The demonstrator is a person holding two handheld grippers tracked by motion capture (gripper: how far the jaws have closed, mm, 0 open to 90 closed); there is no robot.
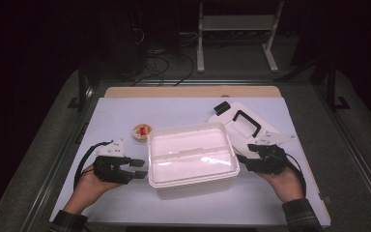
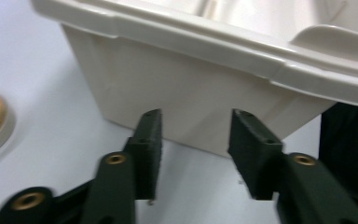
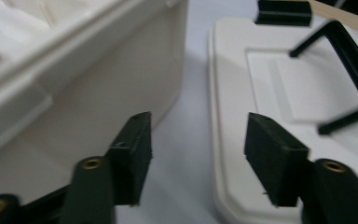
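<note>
A pale-topped table (image 1: 125, 208) carries an open cream storage bin (image 1: 192, 159) at its centre, its long axis running left to right across the person's front. The bin's lid (image 1: 244, 126), with a black handle (image 1: 248, 123) and a black latch (image 1: 221, 108), lies flat just beyond the bin's right end. A small round tin (image 1: 141, 132) with a red and yellow top sits near the bin's far left corner.

A person's hands flank the bin, one at each short end. The left claw (image 1: 141, 168) points inward at the bin's left end wall, close beside it; the right claw (image 1: 242, 158) does the same at the right end. Both sit about equally near, so a two-handed lift or a reach for the lid looks likely next, with the right hand far nearer to the lid.

The left gripper view shows the left claw (image 2: 196, 140) partly open and empty, the bin's wall (image 2: 191, 98) and rim straight ahead beyond the jaws. The right gripper view shows the right claw (image 3: 200, 149) also partly open and holding nothing, its gap lined up on the strip of table between the bin (image 3: 98, 84) and the lid (image 3: 279, 79), a separation that is hard to judge from the high view.
</note>
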